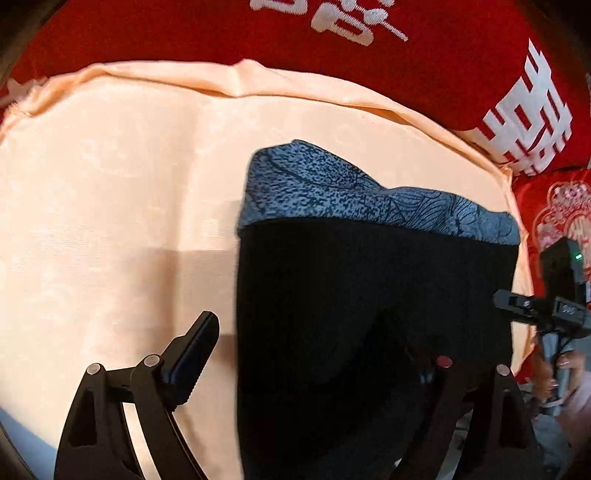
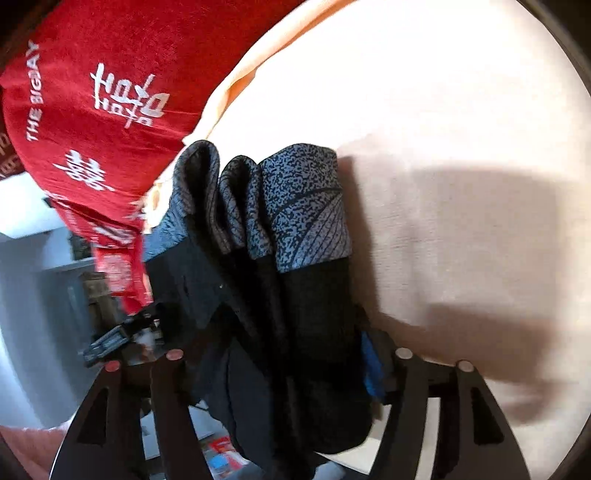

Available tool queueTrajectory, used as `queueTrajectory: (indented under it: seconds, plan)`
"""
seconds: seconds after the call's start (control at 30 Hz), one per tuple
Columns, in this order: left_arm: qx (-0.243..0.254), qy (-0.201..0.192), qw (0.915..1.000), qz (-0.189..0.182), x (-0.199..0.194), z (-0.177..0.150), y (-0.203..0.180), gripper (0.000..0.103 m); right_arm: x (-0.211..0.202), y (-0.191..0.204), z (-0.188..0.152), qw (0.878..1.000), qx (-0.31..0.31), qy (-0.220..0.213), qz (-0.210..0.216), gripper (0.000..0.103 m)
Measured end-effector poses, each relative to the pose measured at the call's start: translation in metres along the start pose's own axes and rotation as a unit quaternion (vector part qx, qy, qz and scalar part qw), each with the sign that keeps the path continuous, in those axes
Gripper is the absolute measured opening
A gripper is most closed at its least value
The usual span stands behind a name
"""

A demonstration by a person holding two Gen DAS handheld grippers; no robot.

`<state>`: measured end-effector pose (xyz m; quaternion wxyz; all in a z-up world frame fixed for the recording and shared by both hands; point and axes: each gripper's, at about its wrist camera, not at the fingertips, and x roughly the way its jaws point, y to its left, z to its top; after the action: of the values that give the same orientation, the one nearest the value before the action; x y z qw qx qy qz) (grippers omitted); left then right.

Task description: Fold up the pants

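Note:
The pants are black with a grey patterned band along the far end. They lie folded on a peach cloth. My left gripper stands open across their left edge. Its left finger is clear of the fabric, over the cloth, and the right finger is dark against the black pants. In the right wrist view the pants are bunched in folds between the fingers of my right gripper. Its blue-padded right finger sits at their edge, and the jaws stand wide. The right gripper also shows at the right edge of the left wrist view.
A red blanket with white lettering borders the peach cloth on the far side. A person's hand holds the right gripper's handle. Past the cloth's edge are a grey room and clutter on the floor.

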<state>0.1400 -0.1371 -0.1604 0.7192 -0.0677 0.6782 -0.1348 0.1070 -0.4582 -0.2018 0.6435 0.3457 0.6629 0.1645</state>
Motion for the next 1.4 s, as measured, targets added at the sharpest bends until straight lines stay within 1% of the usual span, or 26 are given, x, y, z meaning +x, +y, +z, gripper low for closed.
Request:
queueTrajectory:
  seconds: [0.07, 0.13, 0.17, 0.23, 0.33, 0.4, 0.43, 0.53, 0.63, 0.73, 0.77, 0.8, 0.83, 1.0, 1.23, 1.4]
  plan:
    - [0.004, -0.002, 0.9996, 0.028, -0.006, -0.004, -0.004, 0.089, -0.007, 0.006, -0.003, 1.0, 0.006, -0.006, -0.025, 0.072]
    - [0.01, -0.01, 0.9979, 0.063, -0.014, -0.011, -0.007, 0.089, -0.015, 0.01, -0.007, 0.999, 0.016, -0.013, -0.048, 0.073]
    - [0.015, -0.013, 0.9967, 0.079, -0.018, -0.015, -0.01, 0.089, -0.02, 0.013, -0.012, 0.997, 0.02, -0.019, -0.067, 0.074]
    - [0.019, -0.015, 0.9949, 0.098, -0.026, -0.025, -0.018, 0.089, -0.028, 0.016, -0.022, 0.995, 0.025, -0.031, -0.092, 0.078]
    - [0.037, -0.008, 0.9939, 0.104, -0.034, -0.042, -0.031, 0.089, -0.042, 0.023, -0.044, 0.991, 0.032, -0.045, -0.125, 0.08]
    - [0.047, -0.005, 0.9924, 0.113, -0.038, -0.053, -0.039, 0.103, -0.049, 0.026, -0.061, 0.988, 0.035, -0.052, -0.141, 0.082]
    - [0.053, -0.005, 0.9917, 0.117, -0.047, -0.062, -0.031, 0.103, -0.05, 0.031, -0.067, 0.987, 0.034, -0.054, -0.148, 0.082]
    - [0.063, -0.001, 0.9903, 0.124, -0.054, -0.08, -0.043, 0.103, -0.051, 0.05, -0.087, 0.981, 0.015, -0.06, -0.182, 0.085]
    - [0.069, -0.002, 0.9884, 0.135, -0.058, -0.086, -0.057, 0.103, -0.05, 0.07, -0.106, 0.976, -0.006, -0.062, -0.21, 0.086]
    - [0.062, -0.009, 0.9884, 0.139, -0.071, -0.094, -0.063, 0.103, -0.048, 0.089, -0.12, 0.968, -0.027, -0.073, -0.238, 0.088]
    - [0.059, -0.011, 0.9879, 0.143, -0.075, -0.097, -0.065, 0.103, -0.046, 0.095, -0.123, 0.966, -0.031, -0.076, -0.246, 0.09]
    - [0.058, -0.012, 0.9873, 0.147, -0.079, -0.099, -0.066, 0.103, -0.046, 0.1, -0.127, 0.963, -0.036, -0.08, -0.255, 0.1]
    - [0.056, -0.013, 0.9869, 0.151, -0.082, -0.1, -0.068, 0.103, -0.046, 0.105, -0.132, 0.96, -0.04, -0.084, -0.264, 0.103]
    - [0.057, -0.015, 0.9856, 0.158, -0.101, -0.111, -0.077, 0.103, -0.046, 0.133, -0.145, 0.945, -0.067, -0.093, -0.307, 0.103]
    - [0.057, -0.017, 0.9837, 0.169, -0.121, -0.121, -0.081, 0.103, -0.047, 0.164, -0.159, 0.945, -0.075, -0.087, -0.307, 0.103]
    - [0.057, -0.017, 0.9836, 0.17, -0.13, -0.125, -0.084, 0.103, -0.049, 0.172, -0.168, 0.948, -0.052, -0.084, -0.302, 0.103]
